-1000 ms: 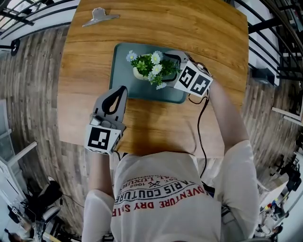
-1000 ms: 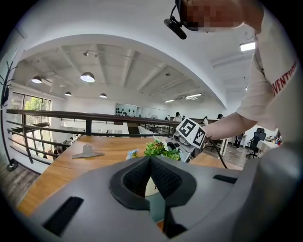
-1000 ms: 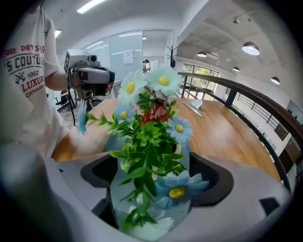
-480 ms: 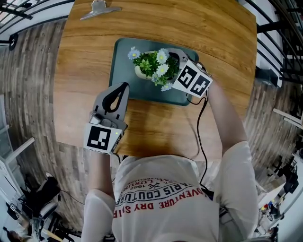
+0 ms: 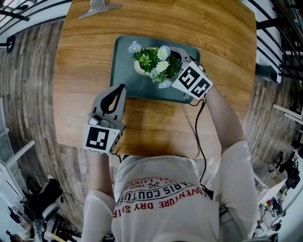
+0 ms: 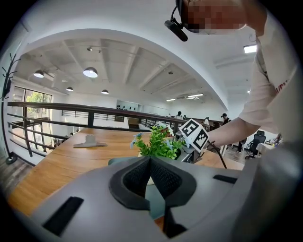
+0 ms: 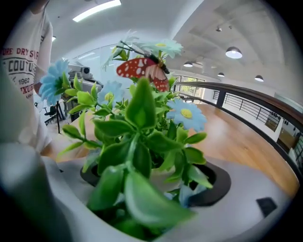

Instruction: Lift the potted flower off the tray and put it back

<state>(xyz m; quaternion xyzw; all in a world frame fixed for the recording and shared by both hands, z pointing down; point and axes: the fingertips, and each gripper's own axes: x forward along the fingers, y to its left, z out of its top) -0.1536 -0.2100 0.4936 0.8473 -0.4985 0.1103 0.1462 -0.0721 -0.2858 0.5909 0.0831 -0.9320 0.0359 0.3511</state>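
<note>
Biggest first: a wide wooden table (image 5: 222,38). On top of it, a flat green tray (image 5: 124,80).

Next, the left gripper (image 5: 118,90). Parked on the table just beside the near edge of the tray. Pinched tight together, with nothing in between. Pretty much in the same spot as a second ago, so not helping right now.

Then the right gripper (image 5: 176,57). Reaching in from the right and squeezing the white pot on both sides, with leaves hanging over the pads.

Then the potted flower (image 5: 154,61) itself. Over the far right part of the tray. Moved a little toward the far edge since a second ago, together with the right gripper. Probably means the carrying part is going on. Hard to tell from above whether up in the air or touching the tray. Still needs to be set down flat and let go.

Smaller: a metal clip (image 5: 98,7) lying at the far edge of the table, well away.

Smallest: a red butterfly (image 7: 142,68) stuck among the top flowers.
</note>
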